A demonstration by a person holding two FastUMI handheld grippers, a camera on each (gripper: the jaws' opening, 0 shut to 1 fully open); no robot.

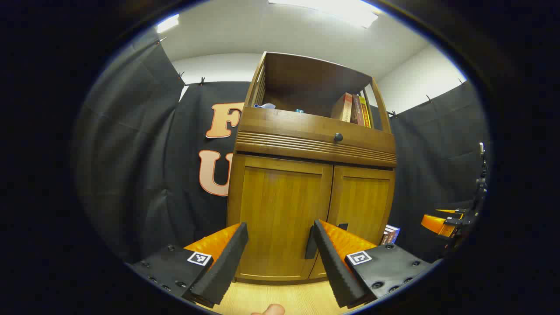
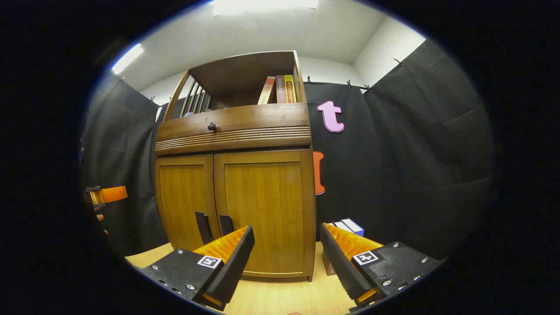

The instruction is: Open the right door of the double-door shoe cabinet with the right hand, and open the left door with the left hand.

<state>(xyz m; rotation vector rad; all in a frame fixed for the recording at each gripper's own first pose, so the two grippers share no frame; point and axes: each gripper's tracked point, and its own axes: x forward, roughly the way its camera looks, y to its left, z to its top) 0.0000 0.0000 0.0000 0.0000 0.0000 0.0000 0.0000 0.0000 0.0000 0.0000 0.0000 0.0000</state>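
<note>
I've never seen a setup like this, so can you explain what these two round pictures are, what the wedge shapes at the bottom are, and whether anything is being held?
A person holds a handheld two-finger gripper in each hand, and a fisheye camera rides on each one, looking forward along its fingers. The left gripper view shows the left gripper, its fingers spread apart. The right gripper view shows the right gripper, also open. Neither holds anything.

Both face a wooden shoe cabinet standing on a light wood floor. Its left door and right door are both closed, each with a dark handle near the middle seam. Above is a drawer with a round knob, and an open shelf with books. A small box sits on the floor beside the cabinet.
</note>
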